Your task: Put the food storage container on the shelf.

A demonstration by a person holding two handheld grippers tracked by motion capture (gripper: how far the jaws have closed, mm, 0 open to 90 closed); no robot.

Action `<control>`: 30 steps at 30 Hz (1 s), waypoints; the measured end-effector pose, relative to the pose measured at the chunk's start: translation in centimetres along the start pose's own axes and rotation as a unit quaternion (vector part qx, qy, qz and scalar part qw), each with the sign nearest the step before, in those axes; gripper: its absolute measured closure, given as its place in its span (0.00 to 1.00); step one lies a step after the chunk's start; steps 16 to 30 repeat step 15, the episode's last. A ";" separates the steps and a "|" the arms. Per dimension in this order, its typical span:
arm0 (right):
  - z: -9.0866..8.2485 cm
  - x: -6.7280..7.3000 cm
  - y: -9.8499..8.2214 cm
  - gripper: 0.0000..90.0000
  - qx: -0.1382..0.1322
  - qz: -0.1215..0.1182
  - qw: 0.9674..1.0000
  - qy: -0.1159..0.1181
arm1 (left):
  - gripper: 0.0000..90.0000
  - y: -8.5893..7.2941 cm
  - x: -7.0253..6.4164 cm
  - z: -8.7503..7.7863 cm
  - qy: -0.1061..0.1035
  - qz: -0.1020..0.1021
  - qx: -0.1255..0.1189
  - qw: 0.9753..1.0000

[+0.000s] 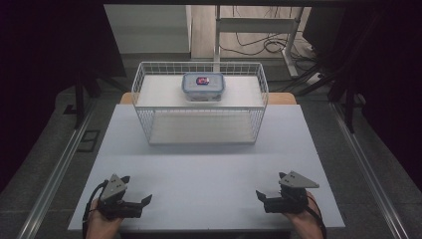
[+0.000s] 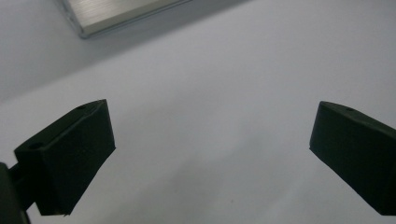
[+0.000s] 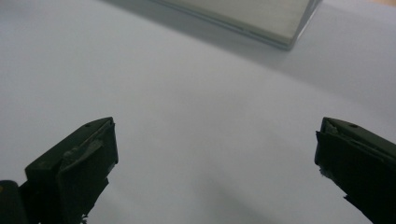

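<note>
A white wire basket (image 1: 141, 84) stands at the far middle of the white table (image 1: 209, 169). Within it, toward the back, sits a clear lidded container (image 1: 203, 87) with a blue rim and something red showing at its lid. My left gripper (image 1: 137, 190) rests at the near left edge, held by a hand, with its jaws wide apart and nothing between them (image 2: 212, 123). At the near right edge my right gripper (image 1: 271, 184) is likewise open and empty (image 3: 215, 140). Both stand well short of the basket.
A pale corner of the basket's base (image 2: 121, 11) lies ahead of the left gripper, and another corner (image 3: 252, 16) ahead of the right one. Bare tabletop spans between the grippers and the basket. Dark floor, metal rails and cables surround the table.
</note>
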State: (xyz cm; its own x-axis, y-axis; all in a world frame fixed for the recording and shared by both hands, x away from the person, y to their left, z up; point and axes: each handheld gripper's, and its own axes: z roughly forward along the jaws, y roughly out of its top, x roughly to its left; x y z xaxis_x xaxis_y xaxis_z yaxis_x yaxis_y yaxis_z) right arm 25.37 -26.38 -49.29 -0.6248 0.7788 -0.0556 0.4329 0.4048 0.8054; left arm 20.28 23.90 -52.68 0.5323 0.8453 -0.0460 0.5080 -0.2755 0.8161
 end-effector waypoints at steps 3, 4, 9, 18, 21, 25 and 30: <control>0.1 0.0 -0.9 0.00 0.016 -0.002 1.000 -0.006 | 0.00 -0.5 0.3 -0.1 0.000 -0.010 0.005 1.000; 0.1 0.0 -1.1 0.00 0.023 -0.002 1.000 -0.007 | 0.00 -0.7 0.4 -0.2 0.001 -0.011 0.007 1.000; 0.4 -0.1 -1.7 0.00 0.048 0.002 0.999 0.002 | 0.00 -1.4 0.8 0.1 0.003 -0.021 0.038 0.999; 0.9 0.0 -1.9 0.00 0.069 -0.002 0.998 0.006 | 0.00 -1.6 0.7 0.8 0.004 -0.016 0.071 0.997; 0.9 0.0 -1.9 0.00 0.069 -0.002 0.998 0.006 | 0.00 -1.6 0.7 0.8 0.004 -0.016 0.071 0.997; 0.9 0.0 -1.9 0.00 0.069 -0.002 0.998 0.006 | 0.00 -1.6 0.7 0.8 0.004 -0.016 0.071 0.997; 0.9 0.0 -1.9 0.00 0.069 -0.002 0.998 0.006 | 0.00 -1.6 0.7 0.8 0.004 -0.016 0.071 0.997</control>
